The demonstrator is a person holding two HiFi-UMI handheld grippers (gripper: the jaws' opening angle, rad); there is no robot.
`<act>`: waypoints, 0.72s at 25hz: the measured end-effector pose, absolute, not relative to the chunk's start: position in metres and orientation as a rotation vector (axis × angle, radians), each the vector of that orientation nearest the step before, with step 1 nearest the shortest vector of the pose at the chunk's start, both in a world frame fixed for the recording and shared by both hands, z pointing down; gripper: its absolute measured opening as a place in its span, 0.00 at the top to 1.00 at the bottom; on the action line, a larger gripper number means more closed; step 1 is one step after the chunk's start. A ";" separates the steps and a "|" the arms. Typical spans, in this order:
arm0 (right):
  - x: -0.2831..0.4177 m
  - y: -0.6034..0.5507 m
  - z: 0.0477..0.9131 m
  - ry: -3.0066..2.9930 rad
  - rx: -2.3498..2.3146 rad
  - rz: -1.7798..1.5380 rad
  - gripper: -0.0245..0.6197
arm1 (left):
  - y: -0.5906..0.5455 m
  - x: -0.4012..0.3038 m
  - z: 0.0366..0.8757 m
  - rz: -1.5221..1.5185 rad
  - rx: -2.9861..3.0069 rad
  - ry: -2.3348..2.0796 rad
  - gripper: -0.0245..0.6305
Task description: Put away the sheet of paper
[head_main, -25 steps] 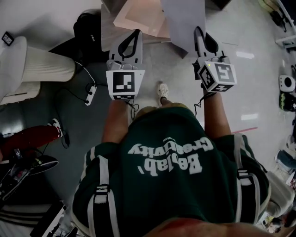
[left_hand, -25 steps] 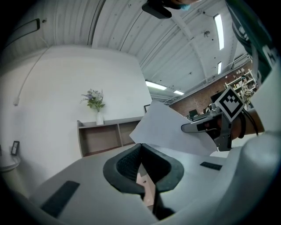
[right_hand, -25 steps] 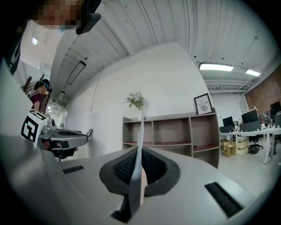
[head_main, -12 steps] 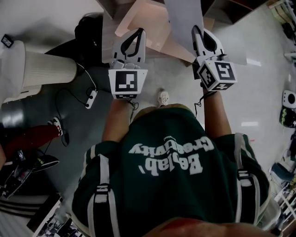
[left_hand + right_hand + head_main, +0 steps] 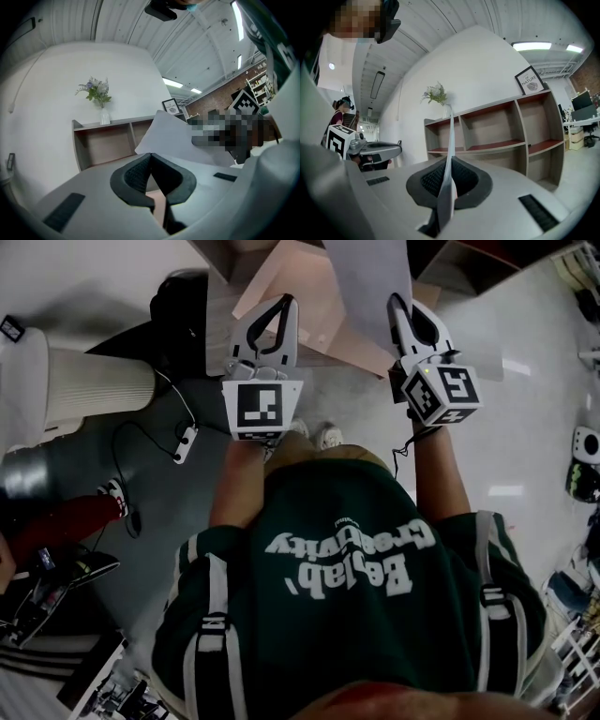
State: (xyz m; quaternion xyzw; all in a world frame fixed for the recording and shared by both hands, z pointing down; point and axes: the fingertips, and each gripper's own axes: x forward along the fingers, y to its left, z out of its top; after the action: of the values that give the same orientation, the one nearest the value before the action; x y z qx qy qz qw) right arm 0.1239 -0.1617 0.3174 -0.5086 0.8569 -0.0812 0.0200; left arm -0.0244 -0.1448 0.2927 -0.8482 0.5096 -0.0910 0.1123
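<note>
White sheet of paper (image 5: 367, 277), head view: it stands up from the right gripper (image 5: 397, 304) and rises past the top edge of the frame. The right gripper is clamped on the sheet's lower edge. The left gripper (image 5: 287, 304) is held level beside it, well apart from the sheet and carrying nothing. A pale wooden shelf unit (image 5: 305, 282) lies just ahead of both grippers. The person stands facing it on a glossy floor (image 5: 525, 409).

Left gripper view: the jaws are pressed together at the tips with nothing between them. The sheet hangs off to the right, in front of the shelf unit's open compartments. A vase of flowers (image 5: 100, 96) and a framed picture (image 5: 171, 107) stand on top of the unit.

Right gripper view: the sheet runs edge-on straight between the jaws, and both pads are closed tight on it. Beyond it are rows of open compartments with reddish boards. All that show look empty.

Step in hand, as I judge it: the carry. The sheet is gripped and brought up to the shelf unit, not yet stowed.

The next move probably calls for tipping the sheet from upright toward flat. Then it can be slid edge-first into a compartment and let go only once it rests on a board. The risk is that the limp sheet buckles or catches the front edge. The idle left gripper could steady the free end.
</note>
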 end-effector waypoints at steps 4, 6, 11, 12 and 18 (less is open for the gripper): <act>0.114 -0.172 0.333 2.667 -1.576 -0.323 0.91 | -0.161 -0.035 0.303 -0.277 -2.499 1.489 0.93; 0.111 -0.179 0.342 2.665 -1.591 -0.350 0.91 | -0.172 -0.040 0.309 -0.264 -2.526 1.475 0.93; 0.117 -0.207 0.364 2.620 -1.702 -0.452 0.91 | -0.205 -0.038 0.321 -0.254 -2.626 1.401 0.93; 0.120 -0.214 0.368 2.603 -1.729 -0.482 0.91 | -0.212 -0.037 0.322 -0.260 -2.638 1.375 0.93; 0.135 -0.251 0.406 2.465 -1.882 -0.691 0.91 | -0.259 -0.036 0.326 -0.270 -2.701 1.256 0.93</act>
State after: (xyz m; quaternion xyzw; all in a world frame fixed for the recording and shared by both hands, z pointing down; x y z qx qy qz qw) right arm 0.1352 -0.2507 0.4056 -0.5921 0.7758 -0.2174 -0.0178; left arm -0.0365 -0.2591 0.3265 -0.9005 0.4188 -0.0900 0.0753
